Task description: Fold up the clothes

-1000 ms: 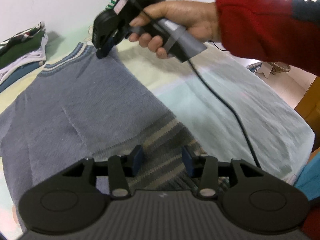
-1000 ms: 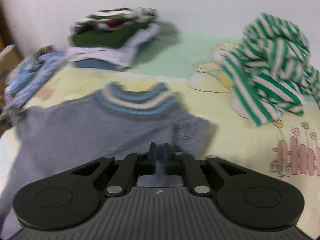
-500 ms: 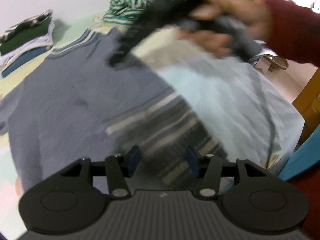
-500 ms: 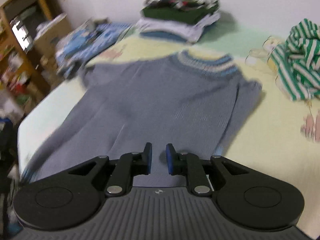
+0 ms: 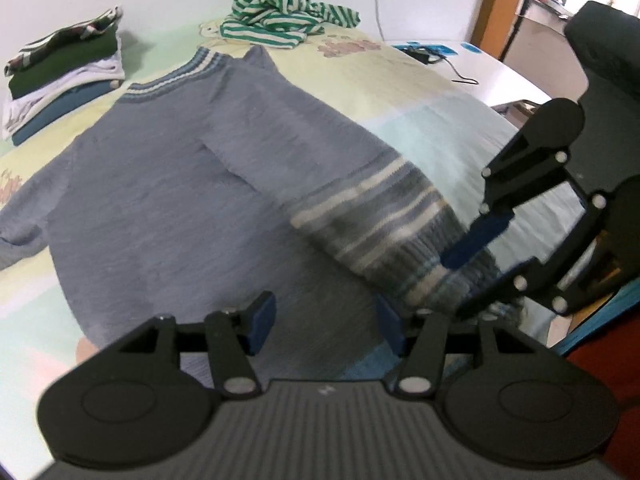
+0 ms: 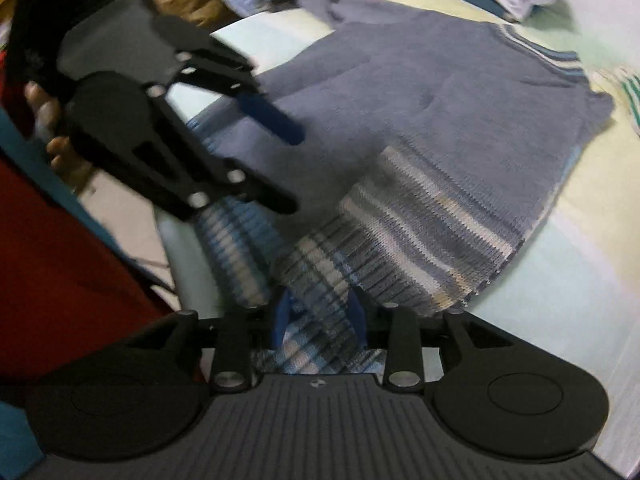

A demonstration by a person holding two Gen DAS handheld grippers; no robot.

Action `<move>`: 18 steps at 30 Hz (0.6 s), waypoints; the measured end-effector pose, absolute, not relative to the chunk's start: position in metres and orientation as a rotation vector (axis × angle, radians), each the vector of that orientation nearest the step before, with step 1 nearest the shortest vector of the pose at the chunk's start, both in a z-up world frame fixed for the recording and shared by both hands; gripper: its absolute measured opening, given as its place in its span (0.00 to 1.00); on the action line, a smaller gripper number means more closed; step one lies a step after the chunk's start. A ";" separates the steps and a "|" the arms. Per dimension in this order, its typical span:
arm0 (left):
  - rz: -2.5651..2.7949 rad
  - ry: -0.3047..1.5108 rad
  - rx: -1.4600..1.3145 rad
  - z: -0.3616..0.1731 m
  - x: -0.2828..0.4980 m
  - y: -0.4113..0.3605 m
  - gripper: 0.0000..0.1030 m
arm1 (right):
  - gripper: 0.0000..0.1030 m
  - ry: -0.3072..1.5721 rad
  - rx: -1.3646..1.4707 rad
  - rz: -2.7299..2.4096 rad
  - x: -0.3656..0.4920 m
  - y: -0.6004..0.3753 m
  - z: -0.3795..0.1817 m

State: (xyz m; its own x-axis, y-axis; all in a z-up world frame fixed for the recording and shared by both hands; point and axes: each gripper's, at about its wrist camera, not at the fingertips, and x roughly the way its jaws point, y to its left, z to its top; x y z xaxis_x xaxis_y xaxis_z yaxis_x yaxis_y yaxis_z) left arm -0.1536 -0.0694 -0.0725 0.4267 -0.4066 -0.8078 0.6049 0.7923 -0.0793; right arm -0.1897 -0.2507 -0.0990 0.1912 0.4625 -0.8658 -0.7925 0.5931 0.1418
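Note:
A grey-blue knit sweater (image 5: 168, 184) lies flat on the bed, neck away from me, its right sleeve folded across the body with the striped cuff (image 5: 384, 224) near the hem. My left gripper (image 5: 326, 324) is open and empty over the hem. My right gripper (image 6: 318, 316) is open, with the striped cuff (image 6: 320, 276) lying between its fingers. It shows in the left wrist view (image 5: 476, 268) at the right edge of the sweater. In the right wrist view the left gripper (image 6: 280, 156) hovers over the hem.
A stack of folded clothes (image 5: 60, 80) sits at the far left of the bed. A crumpled green-striped garment (image 5: 280, 12) lies at the far end. A white table (image 5: 480, 76) with a cable stands to the right. The bed edge (image 6: 580, 280) is close.
My right gripper has swung from the sweater's shoulder down to the hem and now straddles the striped cuff, jaws wider. My left gripper stays open near the hem.

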 end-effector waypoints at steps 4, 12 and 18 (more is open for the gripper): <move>-0.688 0.917 0.236 -0.071 -0.157 -0.053 0.62 | 0.34 1.068 -0.354 0.792 -0.194 -0.243 -0.095; -0.766 0.897 0.273 -0.074 -0.160 -0.033 0.65 | 0.42 1.054 -0.358 0.641 -0.220 -0.226 -0.096; -0.819 0.868 0.303 -0.072 -0.164 -0.030 0.68 | 0.29 0.939 -0.484 0.571 -0.232 -0.218 -0.109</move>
State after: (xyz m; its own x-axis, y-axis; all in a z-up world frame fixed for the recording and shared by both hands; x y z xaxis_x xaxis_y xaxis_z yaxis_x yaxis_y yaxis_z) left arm -0.1640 -0.0295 -0.0724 0.3736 -0.5116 -0.7737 0.7429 0.6645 -0.0807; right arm -0.2323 -0.2176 -0.1093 0.4651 0.2422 -0.8515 -0.6448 0.7517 -0.1384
